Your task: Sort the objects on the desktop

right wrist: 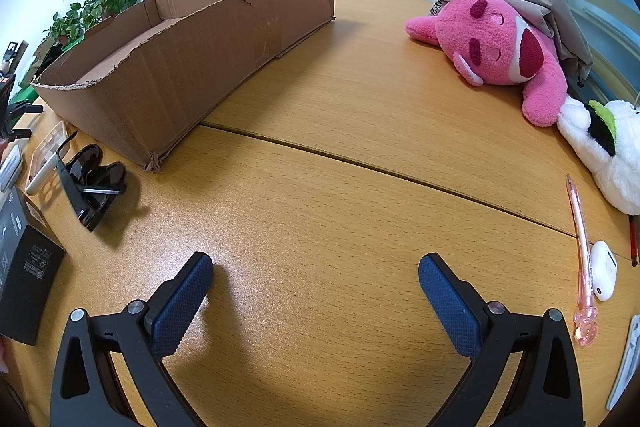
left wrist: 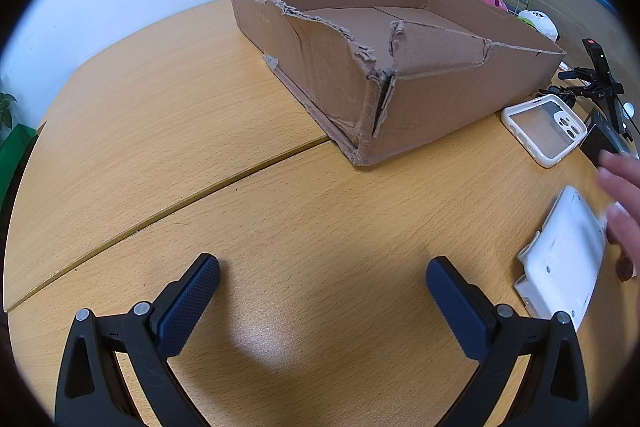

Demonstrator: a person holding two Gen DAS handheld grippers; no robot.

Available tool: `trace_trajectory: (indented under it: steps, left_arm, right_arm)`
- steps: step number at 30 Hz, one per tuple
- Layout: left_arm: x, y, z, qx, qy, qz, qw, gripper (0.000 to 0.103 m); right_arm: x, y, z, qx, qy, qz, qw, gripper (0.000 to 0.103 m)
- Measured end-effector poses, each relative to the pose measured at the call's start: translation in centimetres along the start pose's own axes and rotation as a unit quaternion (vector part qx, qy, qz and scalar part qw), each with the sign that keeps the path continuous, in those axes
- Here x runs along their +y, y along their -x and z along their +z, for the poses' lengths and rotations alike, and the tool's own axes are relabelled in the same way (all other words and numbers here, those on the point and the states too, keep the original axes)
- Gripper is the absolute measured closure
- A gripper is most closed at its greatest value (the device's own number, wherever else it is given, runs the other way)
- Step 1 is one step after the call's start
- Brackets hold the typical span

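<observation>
A torn, shallow cardboard box (left wrist: 400,67) stands on the wooden table; the right wrist view shows it (right wrist: 180,59) at the left, nothing visible inside. My left gripper (left wrist: 322,281) hangs open over bare wood, nothing between its fingers. To its right lie a white phone case (left wrist: 540,131) and a white flat device (left wrist: 560,263), with a person's hand (left wrist: 622,203) touching that device. My right gripper (right wrist: 316,279) is open over bare table. Black sunglasses (right wrist: 90,183) lie left of it, a pink pen (right wrist: 580,259) and white earbud case (right wrist: 604,269) to its right.
A pink plush toy (right wrist: 500,47) and a white plush (right wrist: 604,147) lie at the far right. A black box (right wrist: 24,267) sits at the left edge. A black phone stand (left wrist: 600,83) stands behind the phone case. Potted plants (right wrist: 96,7) line the wall.
</observation>
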State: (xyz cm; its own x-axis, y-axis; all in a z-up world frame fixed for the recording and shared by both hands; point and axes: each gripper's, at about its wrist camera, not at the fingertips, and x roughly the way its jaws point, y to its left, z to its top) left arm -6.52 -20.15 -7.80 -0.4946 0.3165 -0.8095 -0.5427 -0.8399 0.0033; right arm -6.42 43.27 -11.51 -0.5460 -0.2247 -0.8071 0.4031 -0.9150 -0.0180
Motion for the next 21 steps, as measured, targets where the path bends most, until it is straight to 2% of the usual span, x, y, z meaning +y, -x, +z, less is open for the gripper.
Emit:
trace_trajectory:
  steps: [21]
  left_arm:
    - [0.18,-0.04,-0.14,0.000,0.001,0.001,1.0000,0.000]
  right_arm:
    - [0.02,-0.04,0.01,0.000,0.000,0.000,1.000,0.000]
